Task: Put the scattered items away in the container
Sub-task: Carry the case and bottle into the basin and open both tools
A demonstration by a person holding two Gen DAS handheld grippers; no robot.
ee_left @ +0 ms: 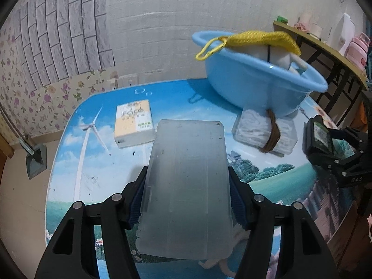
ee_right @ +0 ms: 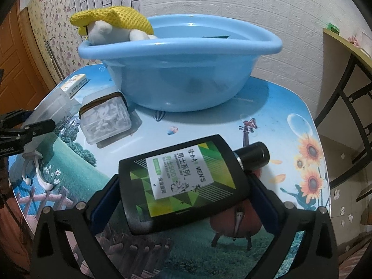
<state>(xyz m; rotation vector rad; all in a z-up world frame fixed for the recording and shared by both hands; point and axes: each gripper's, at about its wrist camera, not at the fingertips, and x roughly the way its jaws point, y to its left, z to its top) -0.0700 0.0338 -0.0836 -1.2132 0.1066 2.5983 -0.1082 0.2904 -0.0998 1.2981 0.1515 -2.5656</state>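
Note:
My left gripper [ee_left: 186,200] is shut on a frosted clear plastic case [ee_left: 186,186], held above the table. My right gripper [ee_right: 183,200] is shut on a flat black bottle with a green label [ee_right: 183,183] and a black cap, also lifted; it shows at the right of the left wrist view [ee_left: 319,137]. The light blue basin [ee_right: 179,69] stands at the back of the table [ee_left: 93,162] with a white plush toy [ee_right: 104,31] and yellow mesh bag [ee_right: 116,17] over its rim. A clear box of white pieces bound by a brown band [ee_right: 104,118] and a white-yellow carton [ee_left: 134,123] lie on the table.
A white hook [ee_right: 34,169] lies on the table below the left gripper. A shelf with a pink bottle [ee_left: 358,46] and small items stands to the right. Walls close behind the table; a dustpan [ee_left: 34,160] is on the floor at left.

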